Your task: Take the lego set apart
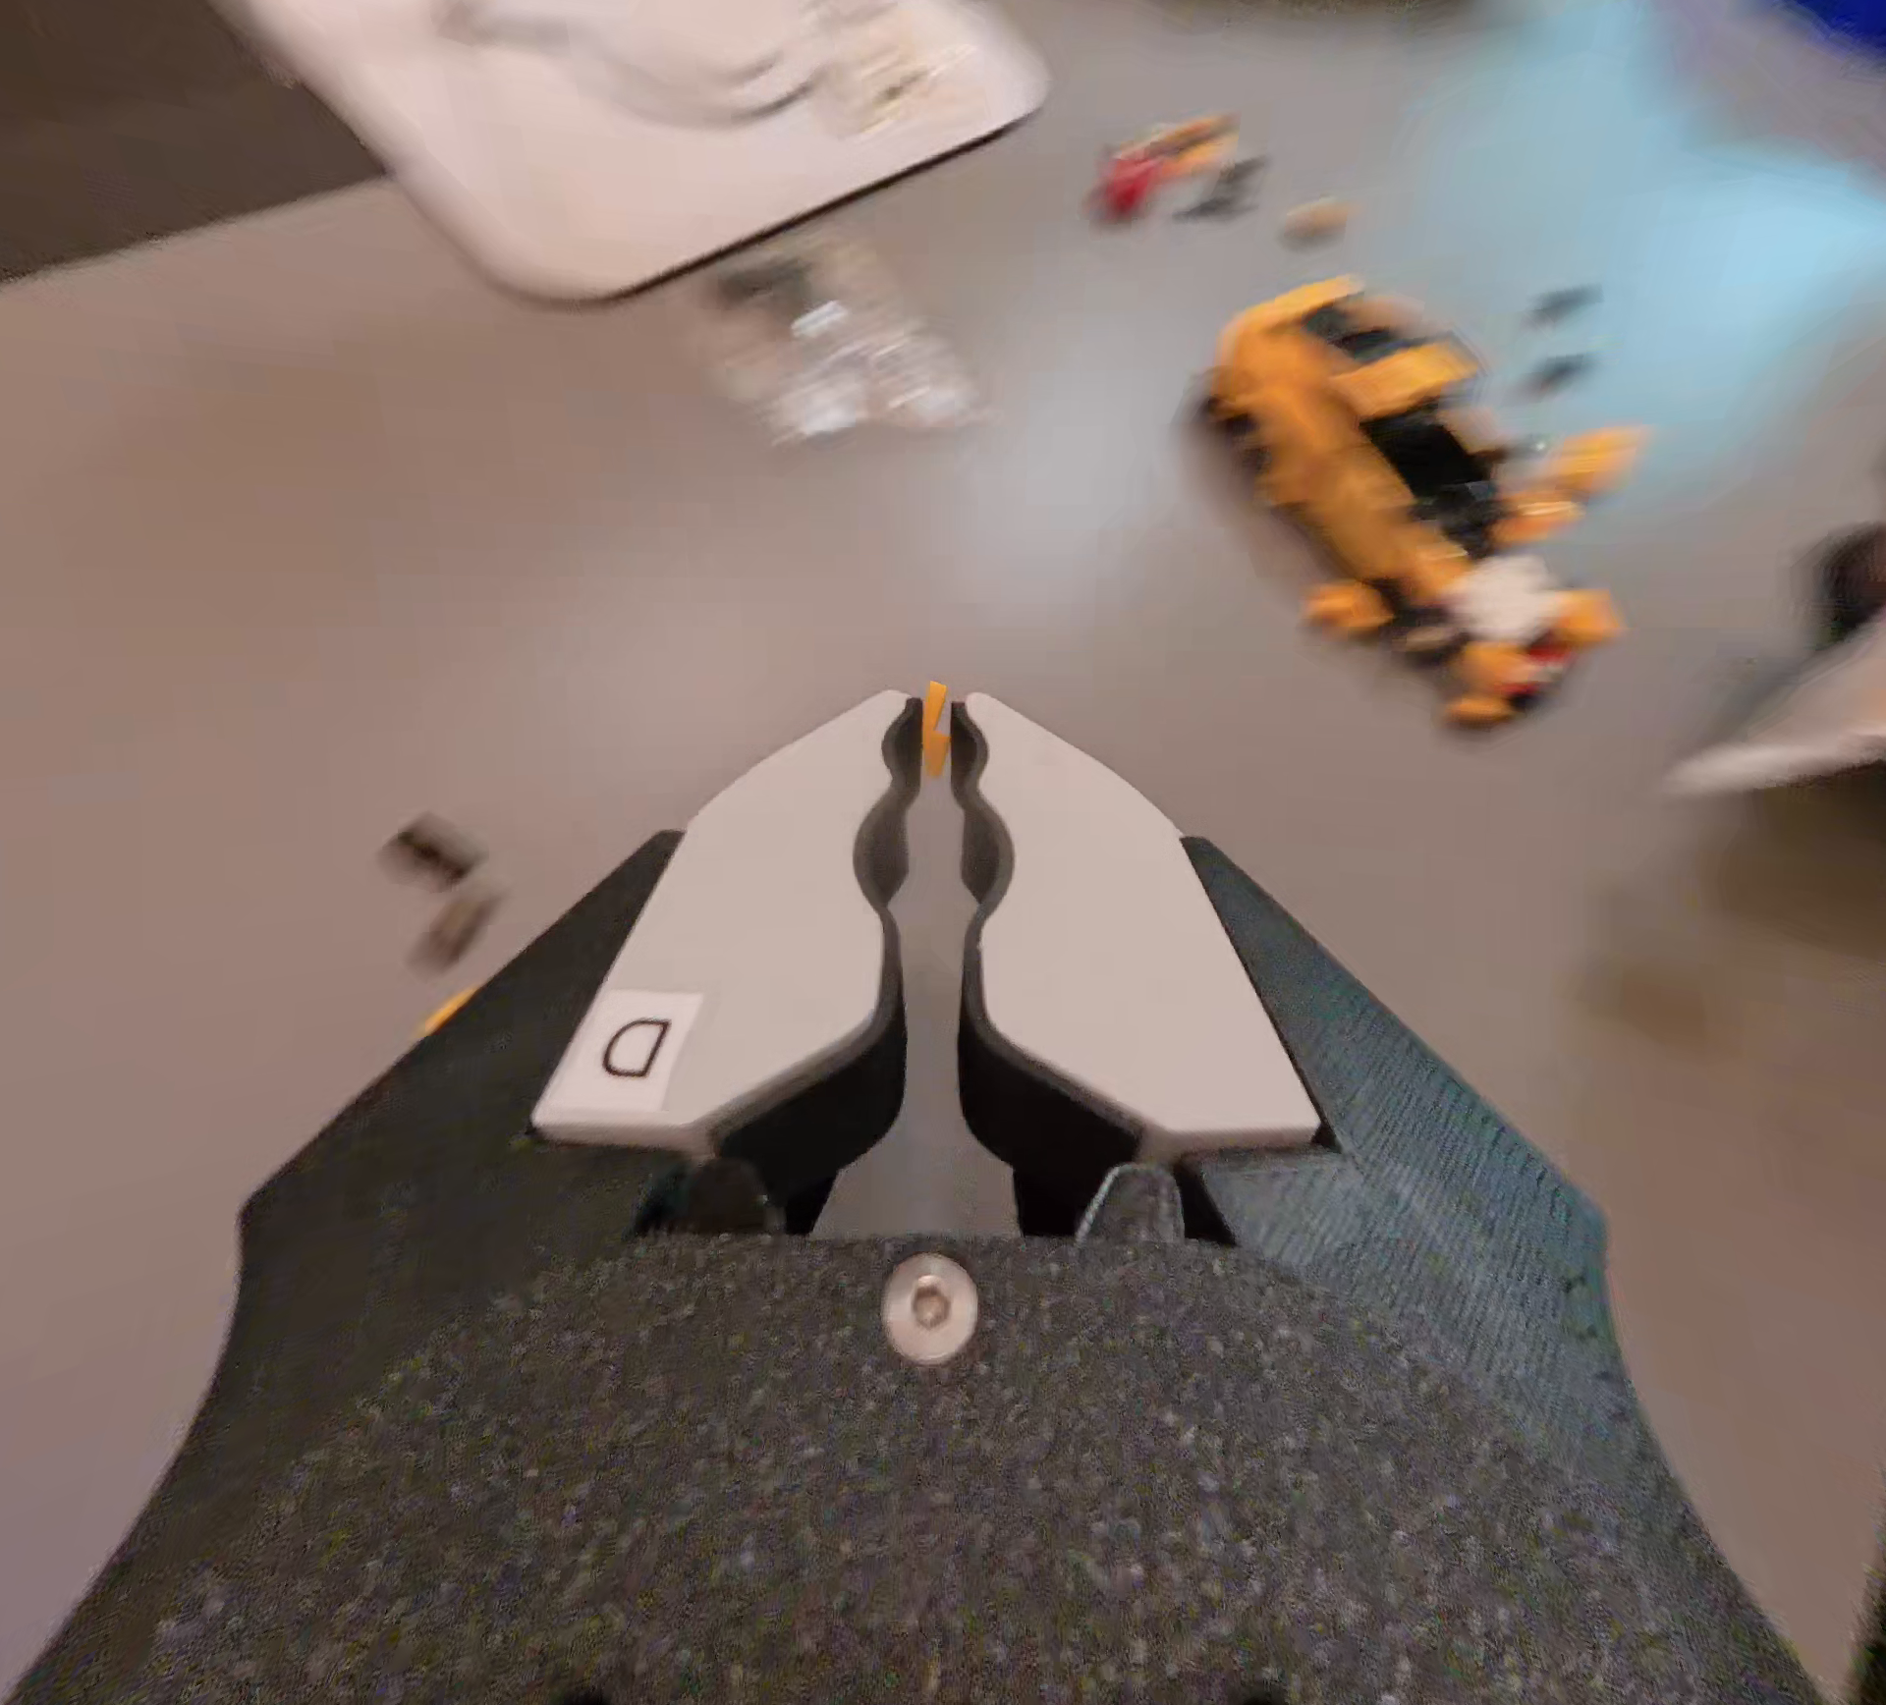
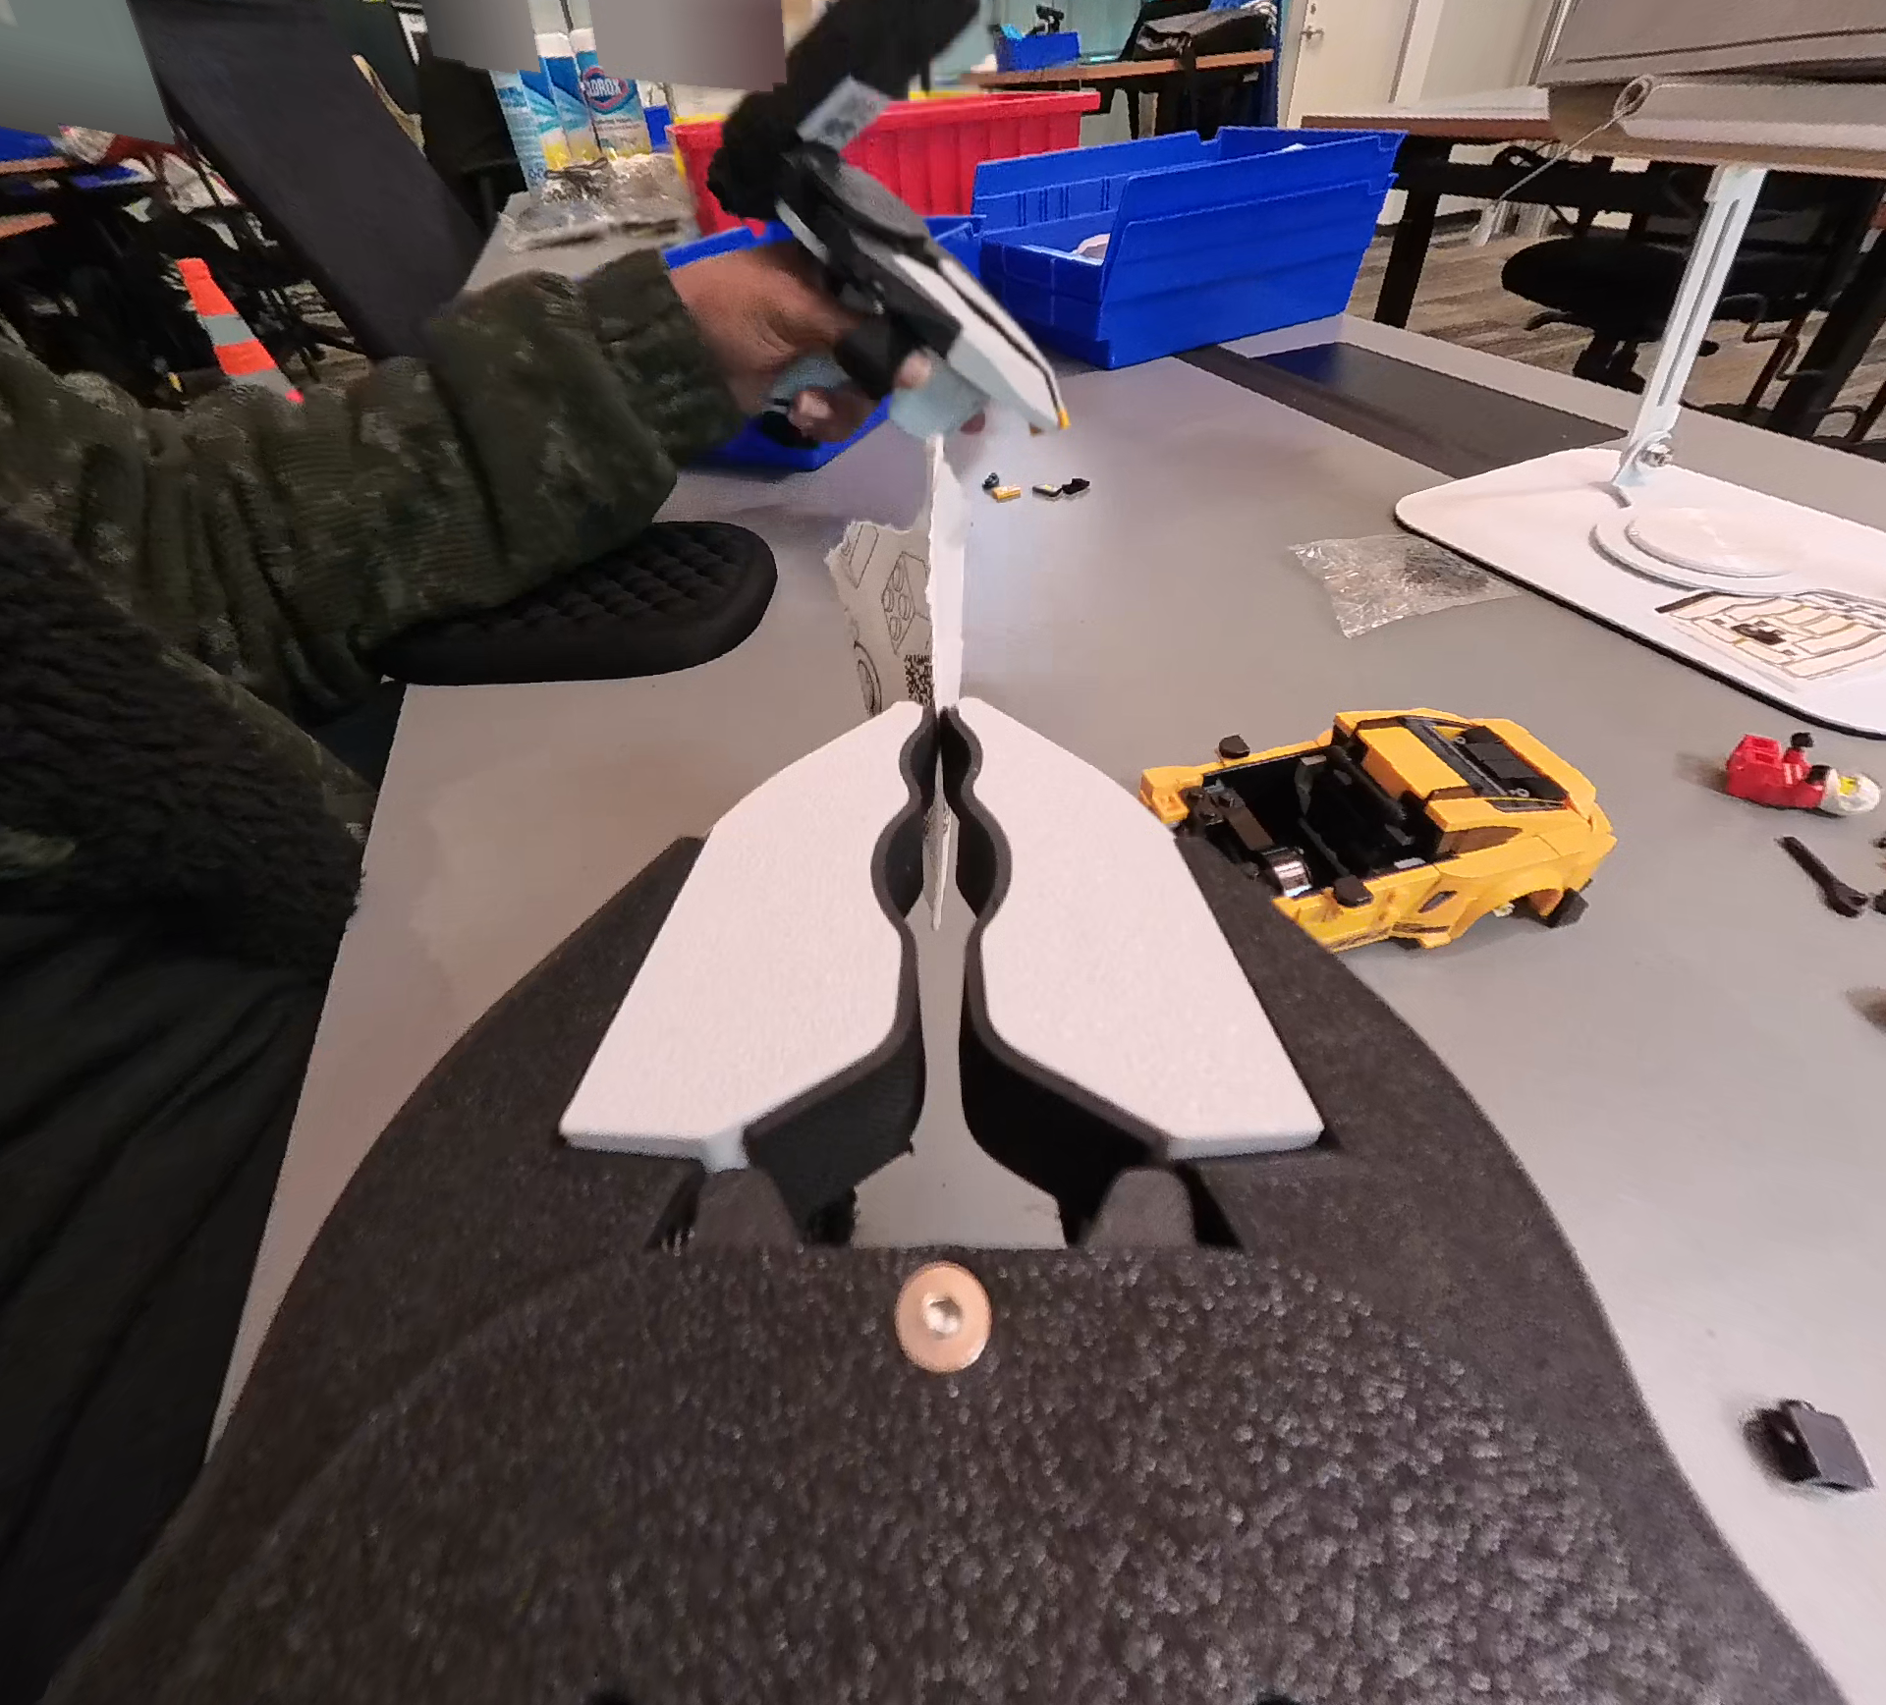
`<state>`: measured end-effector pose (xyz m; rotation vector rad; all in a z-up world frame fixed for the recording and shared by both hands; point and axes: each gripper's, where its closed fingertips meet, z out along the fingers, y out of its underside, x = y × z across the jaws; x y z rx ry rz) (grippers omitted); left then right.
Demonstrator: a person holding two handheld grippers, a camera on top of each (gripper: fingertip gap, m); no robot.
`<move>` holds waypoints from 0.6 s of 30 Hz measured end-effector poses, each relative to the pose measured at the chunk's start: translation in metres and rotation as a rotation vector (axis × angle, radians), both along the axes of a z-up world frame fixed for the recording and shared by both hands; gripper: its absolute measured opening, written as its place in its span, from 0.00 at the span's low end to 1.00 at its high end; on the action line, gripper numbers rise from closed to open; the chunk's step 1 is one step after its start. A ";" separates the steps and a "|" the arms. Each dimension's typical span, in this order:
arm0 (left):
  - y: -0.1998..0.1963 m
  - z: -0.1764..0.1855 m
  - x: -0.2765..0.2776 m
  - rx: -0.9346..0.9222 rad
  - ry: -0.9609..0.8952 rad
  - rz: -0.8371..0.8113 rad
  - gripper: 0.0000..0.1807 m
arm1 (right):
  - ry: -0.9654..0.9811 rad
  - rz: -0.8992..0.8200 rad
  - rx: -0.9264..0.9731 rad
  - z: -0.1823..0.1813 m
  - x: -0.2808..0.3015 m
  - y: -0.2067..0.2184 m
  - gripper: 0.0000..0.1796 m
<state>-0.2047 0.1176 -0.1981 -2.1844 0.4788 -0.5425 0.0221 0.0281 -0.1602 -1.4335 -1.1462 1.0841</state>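
The yellow lego car [image 2: 1408, 829] sits on the grey table [image 2: 1123, 636] with its roof off and its black inside showing; it appears blurred in the left wrist view [image 1: 1398, 472]. My left gripper [image 1: 934, 707] is shut on a small yellow piece [image 1: 935, 733] held at its tips above the table. In the right wrist view a hand holds this left gripper [image 2: 1051, 411] up at the back. My right gripper [image 2: 939, 715] is shut on the edge of a white printed paper bag [image 2: 944, 574], left of the car.
A white lamp base [image 2: 1510, 513] [image 1: 653, 85] and a clear plastic bag [image 2: 1388, 579] [image 1: 847, 350] lie beyond the car. Red parts [image 2: 1776, 773], a black wrench [image 2: 1822, 875], a dark brick [image 2: 1812, 1442] and small pieces [image 2: 1041, 488] are scattered. Blue bins [image 2: 1174, 248] stand at the back. Some 25 cm of space lies between my two pairs of fingers.
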 end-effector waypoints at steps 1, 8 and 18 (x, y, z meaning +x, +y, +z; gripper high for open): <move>-0.008 0.015 0.025 0.046 -0.049 -0.090 0.03 | -0.006 0.000 -0.002 -0.001 0.000 0.000 0.00; -0.077 0.064 0.164 0.263 -0.128 -0.579 0.03 | -0.028 0.002 -0.013 -0.008 -0.003 0.001 0.00; -0.096 0.051 0.193 0.271 -0.111 -0.697 0.14 | -0.013 0.004 -0.013 -0.006 -0.002 0.001 0.00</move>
